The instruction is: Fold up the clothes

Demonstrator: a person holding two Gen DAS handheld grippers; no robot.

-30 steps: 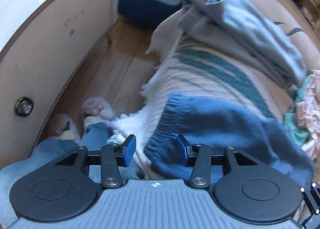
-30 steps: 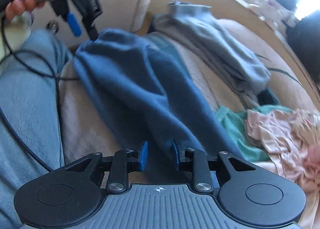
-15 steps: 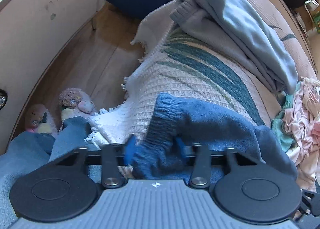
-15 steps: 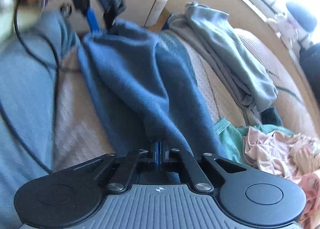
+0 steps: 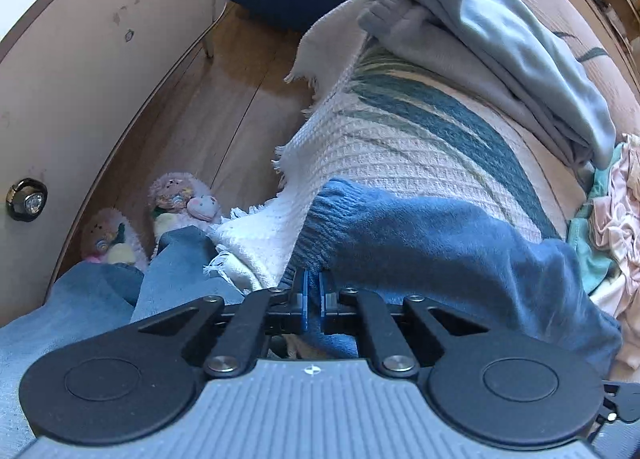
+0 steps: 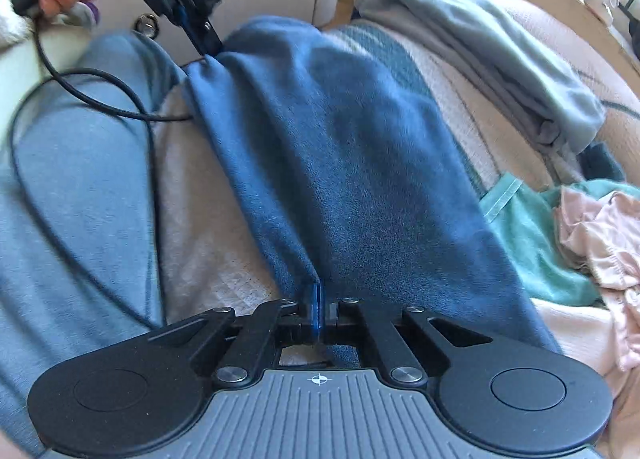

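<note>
We pinch the blue garment (image 6: pixel 340 163) at both ends: our left gripper (image 5: pixel 313 291) clamps its ribbed cuff, our right gripper (image 6: pixel 321 305) its near hem. It lies stretched across the striped blanket (image 5: pixel 420 147), left of folded grey clothes (image 6: pixel 500 51).

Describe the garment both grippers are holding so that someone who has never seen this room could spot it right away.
On the cream blanket with teal stripes lies a dark blue fleece garment, stretched between the left gripper and the right gripper. Unlike the folded pale grey clothes behind, it is deep blue with a ribbed cuff.
</note>
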